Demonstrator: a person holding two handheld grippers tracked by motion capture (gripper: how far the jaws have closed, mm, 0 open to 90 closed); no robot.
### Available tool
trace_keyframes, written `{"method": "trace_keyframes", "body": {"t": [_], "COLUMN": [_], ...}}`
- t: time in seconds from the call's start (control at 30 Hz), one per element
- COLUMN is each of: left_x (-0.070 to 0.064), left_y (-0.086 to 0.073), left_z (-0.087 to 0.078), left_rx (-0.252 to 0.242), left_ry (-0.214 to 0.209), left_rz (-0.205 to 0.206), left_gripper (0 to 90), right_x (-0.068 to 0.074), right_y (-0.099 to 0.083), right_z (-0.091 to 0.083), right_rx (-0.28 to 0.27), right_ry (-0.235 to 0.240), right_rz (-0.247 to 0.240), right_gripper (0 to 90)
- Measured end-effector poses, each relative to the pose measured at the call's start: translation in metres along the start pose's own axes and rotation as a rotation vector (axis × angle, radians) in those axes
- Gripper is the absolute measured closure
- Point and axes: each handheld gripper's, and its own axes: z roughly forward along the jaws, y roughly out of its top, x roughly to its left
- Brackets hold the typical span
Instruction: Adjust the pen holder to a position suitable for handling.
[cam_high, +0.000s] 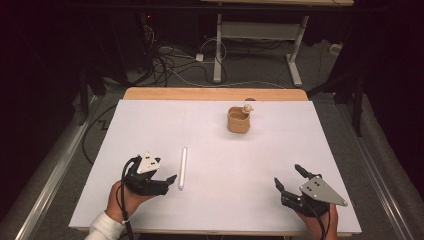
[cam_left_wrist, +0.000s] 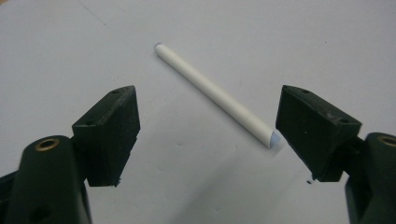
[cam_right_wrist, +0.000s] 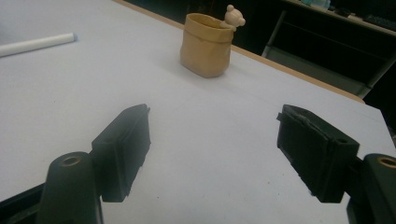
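The left gripper has its jaws wide apart, just left of the white stick, which lies near-to-far on the white table, while the right gripper, gaping too, waits far off

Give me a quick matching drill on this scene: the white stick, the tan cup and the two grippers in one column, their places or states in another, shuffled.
Things:
1. white stick
2. tan cup
3. left gripper
4. right gripper

Places or states:
A. open, at the near right of the table, nothing between its jaws
B. upright toward the far side, a small bear figure at its rim
C. lying flat on the white table
D. open, right beside the stick's near end

Pairs: 1-C, 2-B, 3-D, 4-A
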Motion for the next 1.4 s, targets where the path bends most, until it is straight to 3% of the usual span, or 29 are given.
{"method": "trace_keyframes", "body": {"t": [0.2,0.4,0.73,0.9,1.07,1.13,1.2,1.3,1.37,1.4], "left_x": [-0.004,0.0,-0.001,0.004,0.01,0.012,0.015,0.016,0.018,0.019], "left_y": [0.008,0.012,0.013,0.005,-0.007,-0.015,-0.024,-0.041,-0.052,-0.057], "left_z": [0.011,0.012,0.016,0.008,0.001,-0.003,-0.007,-0.014,-0.019,-0.022], "left_rx": [0.014,-0.018,-0.042,-0.112,-0.155,-0.171,-0.181,-0.192,-0.215,-0.22], "left_ry": [-0.002,0.002,-0.014,-0.011,0.026,0.034,0.033,0.056,0.052,0.051], "left_rz": [0.003,0.012,0.064,0.101,0.152,0.173,0.188,0.204,0.196,0.192], "left_gripper": [21.0,21.0,21.0,20.4,20.4,20.4,20.4,20.3,20.3,20.3], "right_x": [-0.001,-0.002,-0.01,-0.021,-0.029,-0.029,-0.029,-0.031,-0.034,-0.035], "right_y": [-0.001,-0.002,0.003,0.015,0.036,0.049,0.053,0.071,0.079,0.083], "right_z": [0.0,0.003,0.02,0.038,0.065,0.086,0.093,0.118,0.13,0.135], "right_rx": [-0.003,-0.005,0.006,0.022,0.029,0.062,0.07,0.116,0.127,0.138], "right_ry": [0.001,-0.001,0.01,0.071,0.145,0.193,0.205,0.257,0.305,0.303], "right_rz": [-0.002,-0.008,0.004,0.025,0.018,0.004,0.005,-0.017,0.006,0.004], "right_gripper": [25.6,25.8,28.1,29.9,32.6,33.7,34.1,37.9,42.1,42.3]}}
